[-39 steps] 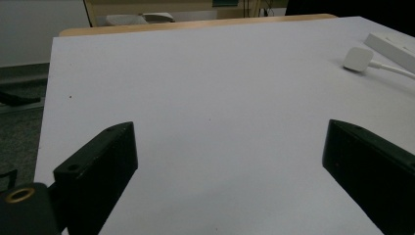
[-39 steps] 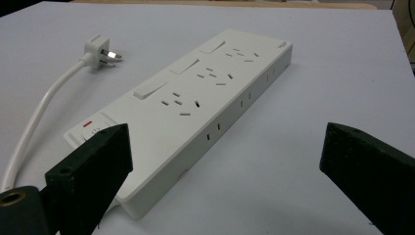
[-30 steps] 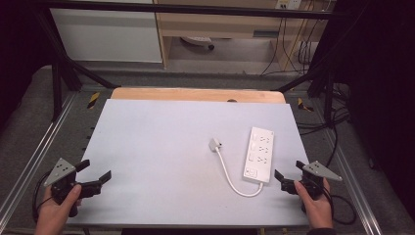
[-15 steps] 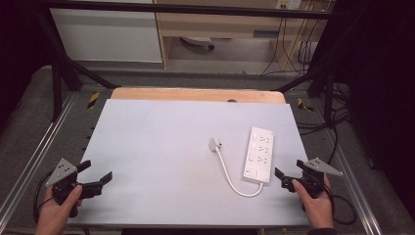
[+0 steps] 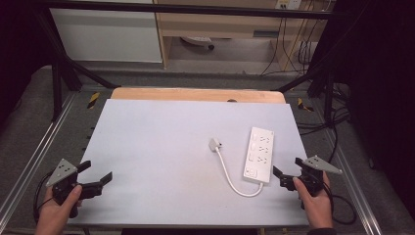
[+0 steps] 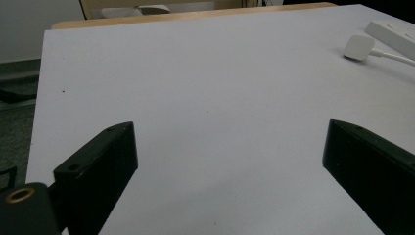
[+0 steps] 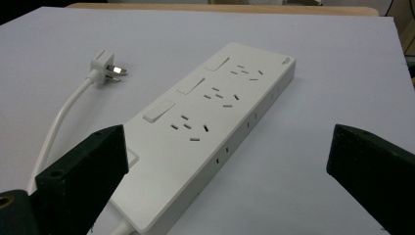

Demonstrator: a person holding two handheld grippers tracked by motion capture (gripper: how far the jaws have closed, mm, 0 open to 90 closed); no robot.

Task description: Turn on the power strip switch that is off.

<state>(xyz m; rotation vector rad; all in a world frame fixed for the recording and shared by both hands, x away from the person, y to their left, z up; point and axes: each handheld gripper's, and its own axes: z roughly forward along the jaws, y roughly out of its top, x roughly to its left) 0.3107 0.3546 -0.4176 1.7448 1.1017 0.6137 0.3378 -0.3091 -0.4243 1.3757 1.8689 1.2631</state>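
Just ahead of the right gripper (image 5: 286, 177), a white power strip (image 5: 259, 154) lies on the table's (image 5: 161, 147) right side, long axis running away. Both grippers' jaws are spread, empty; the left gripper (image 5: 95, 177) sits well apart.

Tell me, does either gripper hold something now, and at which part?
Nothing is held. The left gripper and right gripper are open and empty; the power strip lies untouched.

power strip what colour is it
White, switches included; the power strip shows best in the right gripper view.
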